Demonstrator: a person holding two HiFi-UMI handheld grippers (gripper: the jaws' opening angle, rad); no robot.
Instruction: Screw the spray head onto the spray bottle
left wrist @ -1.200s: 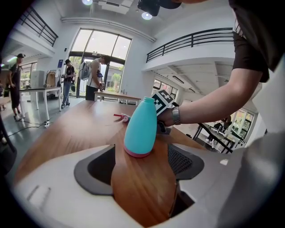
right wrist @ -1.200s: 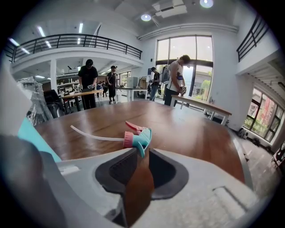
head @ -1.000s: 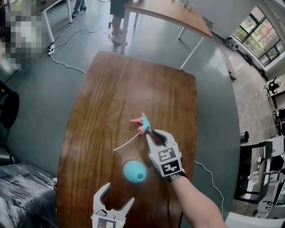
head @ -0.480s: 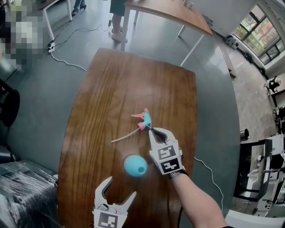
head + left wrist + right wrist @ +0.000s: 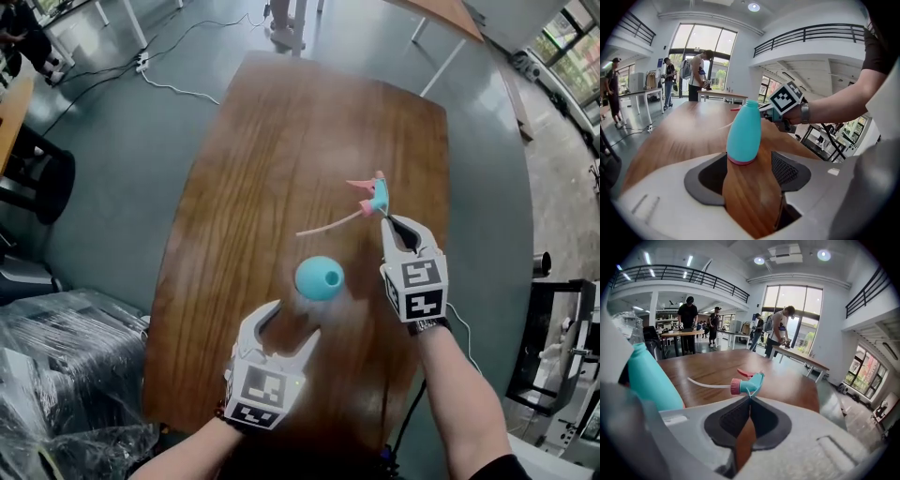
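Note:
A teal spray bottle with no head stands upright mid-table; in the left gripper view the bottle rises just past the jaw tips. My left gripper sits close behind it, jaws closing, its pads clear of the bottle's sides. The spray head, teal with a pink collar, a red trigger and a thin white tube, lies to the bottle's far right. My right gripper is shut on the rear edge of the spray head. The tube trails left over the wood.
The brown wooden table has rounded edges with grey floor all round. Plastic-wrapped bundles sit at the lower left. Cables run across the floor beyond the far edge. People stand at other tables in the background.
My left gripper has come up close behind the bottle. The right jaws have closed onto the spray head's rear. The head view has swung, so everything sits further right.

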